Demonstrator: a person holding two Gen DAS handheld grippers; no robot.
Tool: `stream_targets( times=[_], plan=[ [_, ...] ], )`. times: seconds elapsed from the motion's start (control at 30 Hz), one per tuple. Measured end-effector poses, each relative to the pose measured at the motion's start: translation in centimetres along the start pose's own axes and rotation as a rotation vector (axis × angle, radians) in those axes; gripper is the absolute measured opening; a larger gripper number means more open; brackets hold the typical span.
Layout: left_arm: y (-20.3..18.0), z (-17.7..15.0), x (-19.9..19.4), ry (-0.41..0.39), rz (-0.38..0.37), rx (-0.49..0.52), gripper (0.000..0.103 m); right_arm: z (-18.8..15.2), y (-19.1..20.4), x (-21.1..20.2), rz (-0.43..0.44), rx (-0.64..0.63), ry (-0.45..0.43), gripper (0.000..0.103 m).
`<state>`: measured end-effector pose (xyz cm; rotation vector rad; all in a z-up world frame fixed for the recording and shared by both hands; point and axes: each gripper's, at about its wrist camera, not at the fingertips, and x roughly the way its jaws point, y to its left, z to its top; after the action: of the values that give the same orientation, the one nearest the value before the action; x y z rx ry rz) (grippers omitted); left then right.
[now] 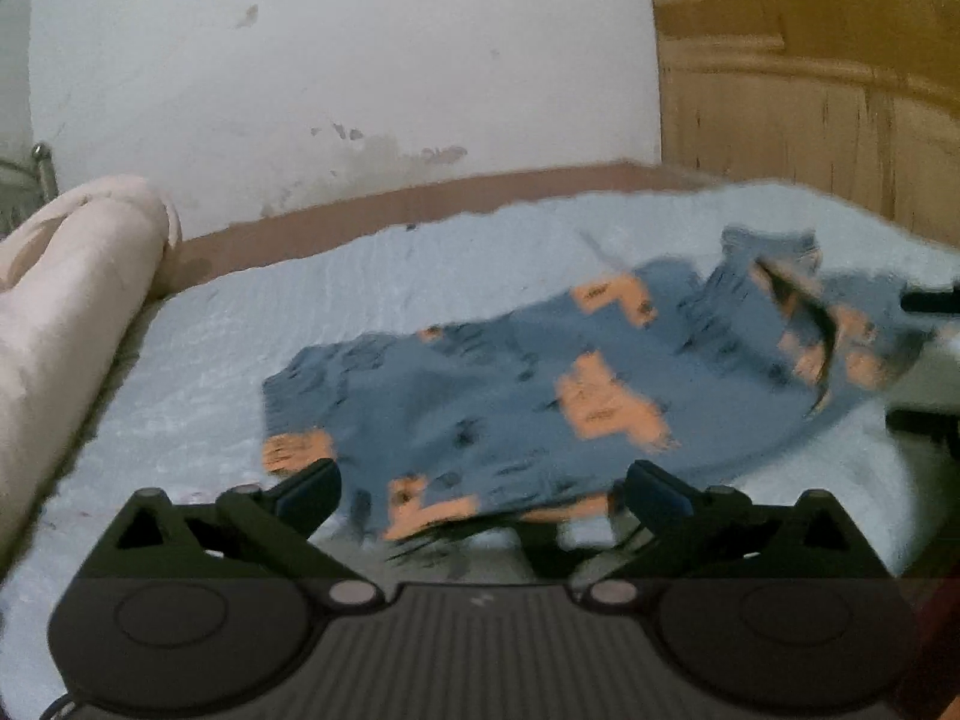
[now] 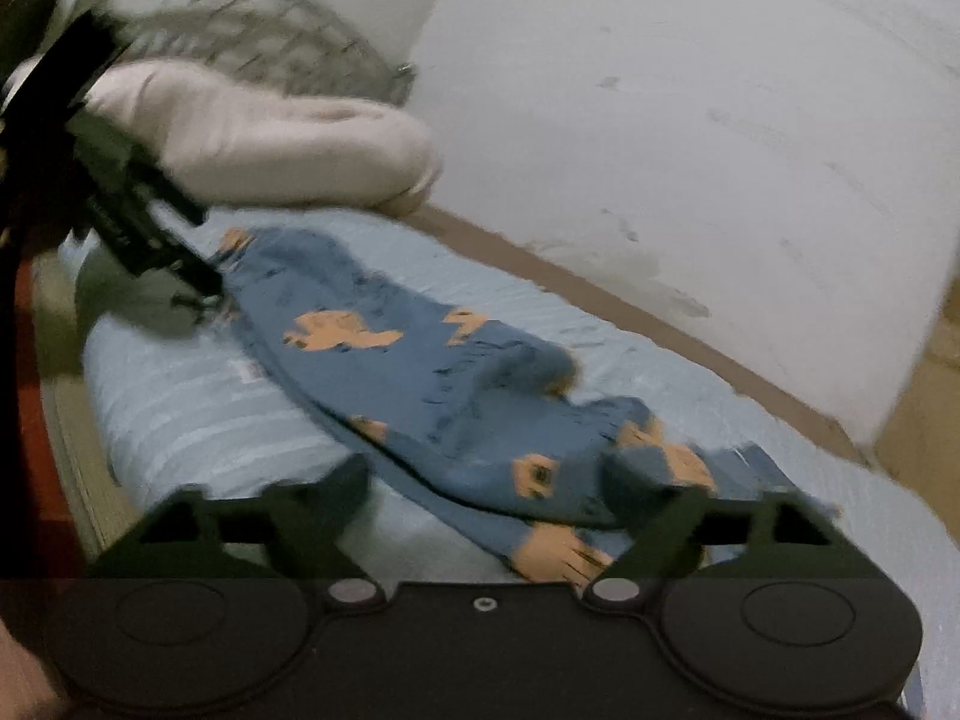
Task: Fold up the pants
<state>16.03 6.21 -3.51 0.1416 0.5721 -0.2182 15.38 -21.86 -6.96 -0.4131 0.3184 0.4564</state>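
Blue pants with orange patches (image 1: pixel 510 396) lie spread on a light blue bed cover (image 1: pixel 240 330). My left gripper (image 1: pixel 480 486) is open, its jaws wide apart over the near hem of the pants. In the right wrist view the pants (image 2: pixel 432 372) run diagonally across the bed. My right gripper (image 2: pixel 498 486) is open over the other end of the pants, fabric between and under its fingers. The left gripper (image 2: pixel 198 294) shows at the far end of the pants in that view. The frames are motion-blurred.
A rolled pink blanket (image 1: pixel 72 276) lies at the head of the bed, also in the right wrist view (image 2: pixel 270 138). A white stained wall (image 1: pixel 360 90) runs along the far side. A wooden cabinet (image 1: pixel 810 90) stands at the right. A metal bed frame (image 2: pixel 252 18) is behind the blanket.
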Motion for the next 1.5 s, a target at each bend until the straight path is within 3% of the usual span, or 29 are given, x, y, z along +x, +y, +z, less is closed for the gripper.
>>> stream_targets(
  times=[0.07, 0.23, 0.47, 0.6, 0.73, 0.83, 1.03, 1.27, 1.37, 1.4, 1.5],
  plan=[
    [-1.6, 0.6, 0.0, -0.023, -0.039, -0.031, 0.102, -0.7, -1.6, -1.2, -0.036, 0.059, -0.008, 0.102],
    [-6.6, 2.6, 1.6, -0.052, -0.149, -0.076, 0.103, -2.9, -7.0, -3.6, -0.130, 0.203, 0.019, 0.102],
    [-13.6, 5.2, 4.8, -0.081, -0.247, -0.025, 0.103, -7.0, -18.7, -4.2, -0.217, 0.537, 0.144, 0.102],
    [-16.6, 5.9, 6.8, -0.044, -0.261, 0.009, 0.102, -9.4, -25.5, -2.8, -0.232, 0.734, 0.224, 0.102],
    [-17.7, 5.8, 8.1, -0.021, -0.268, 0.002, 0.102, -11.3, -29.4, -1.2, -0.173, 0.841, 0.268, 0.084],
    [-17.9, 5.8, 8.3, -0.020, -0.270, -0.010, 0.102, -11.7, -29.9, -0.3, -0.168, 0.831, 0.293, 0.054],
    [-17.6, 5.8, 8.3, -0.020, -0.258, -0.005, 0.102, -10.5, -29.1, 0.4, -0.123, 0.733, 0.312, 0.012],
    [-17.2, 6.0, 7.7, -0.042, -0.252, 0.009, 0.102, -7.7, -27.9, 0.9, -0.243, 0.485, 0.298, 0.010],
    [-17.1, 6.2, 8.1, -0.033, -0.259, -0.002, 0.102, -8.5, -27.5, 2.2, -0.246, 0.447, 0.348, 0.011],
    [-17.0, 6.3, 8.2, -0.031, -0.263, -0.006, 0.102, -9.0, -27.5, 2.6, -0.242, 0.441, 0.362, 0.013],
    [-16.9, 6.6, 8.6, -0.035, -0.279, -0.021, 0.102, -8.9, -27.8, 2.6, -0.253, 0.455, 0.351, 0.031]
  ],
)
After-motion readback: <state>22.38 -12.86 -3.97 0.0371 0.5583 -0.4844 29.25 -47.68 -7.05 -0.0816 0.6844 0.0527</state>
